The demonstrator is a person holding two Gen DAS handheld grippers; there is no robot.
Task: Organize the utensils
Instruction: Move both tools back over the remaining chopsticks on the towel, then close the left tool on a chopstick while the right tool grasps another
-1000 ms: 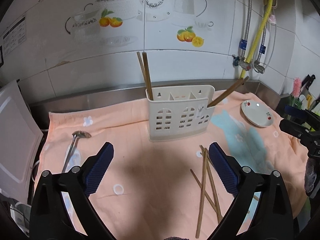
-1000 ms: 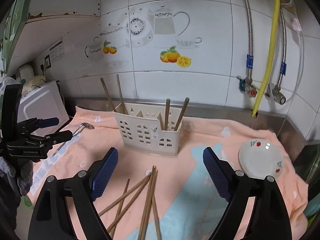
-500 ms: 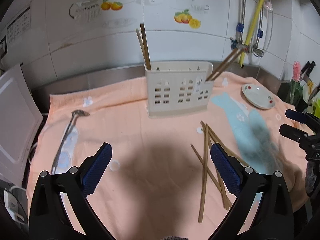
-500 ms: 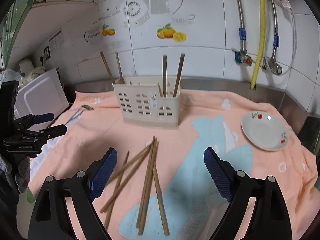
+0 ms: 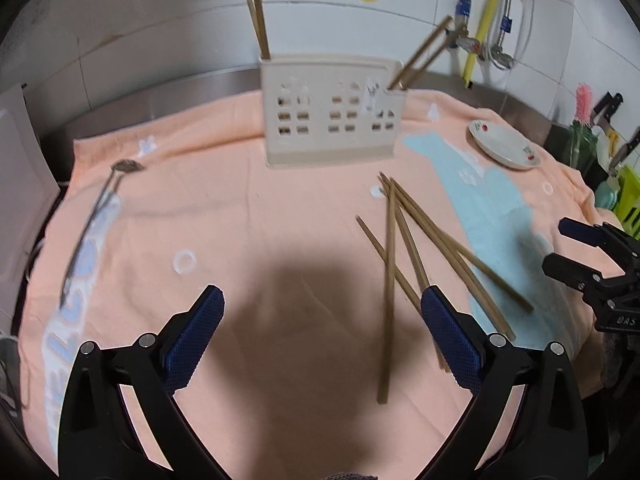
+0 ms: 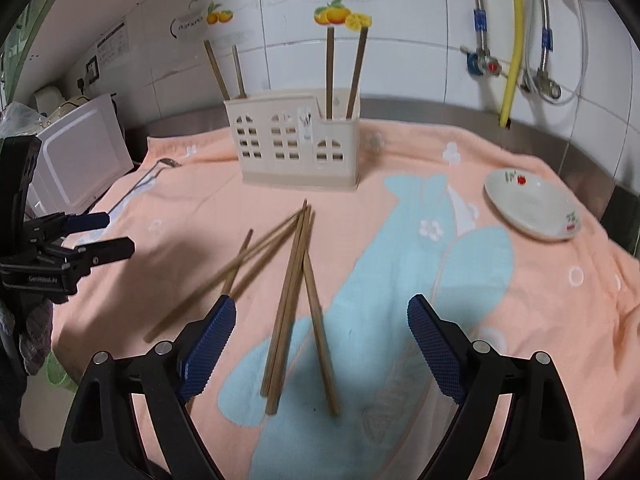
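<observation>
Several loose wooden chopsticks (image 6: 288, 292) (image 5: 404, 248) lie fanned out on the peach towel (image 6: 540, 308) (image 5: 240, 208). Behind them stands a cream utensil holder (image 6: 296, 148) (image 5: 332, 120) with two chopsticks upright at each end. A metal ladle (image 5: 96, 208) (image 6: 156, 170) lies at the towel's left side. My right gripper (image 6: 320, 316) hangs open just above the near ends of the chopsticks, nothing between its pads. My left gripper (image 5: 320, 312) is open over bare towel, its right finger (image 5: 448, 332) beside the chopstick pile.
A white saucer (image 6: 532, 208) (image 5: 502, 146) with red fruit marks sits on the towel's right side. A white appliance (image 6: 76, 156) stands at the left. Pipes and a yellow hose (image 6: 512, 40) run down the tiled wall. Knives and a green rack (image 5: 628, 196) are at far right.
Both grippers have come down and forward toward the towel, so the loose chopsticks look larger and closer. Both stay open. Nothing on the towel has moved.
</observation>
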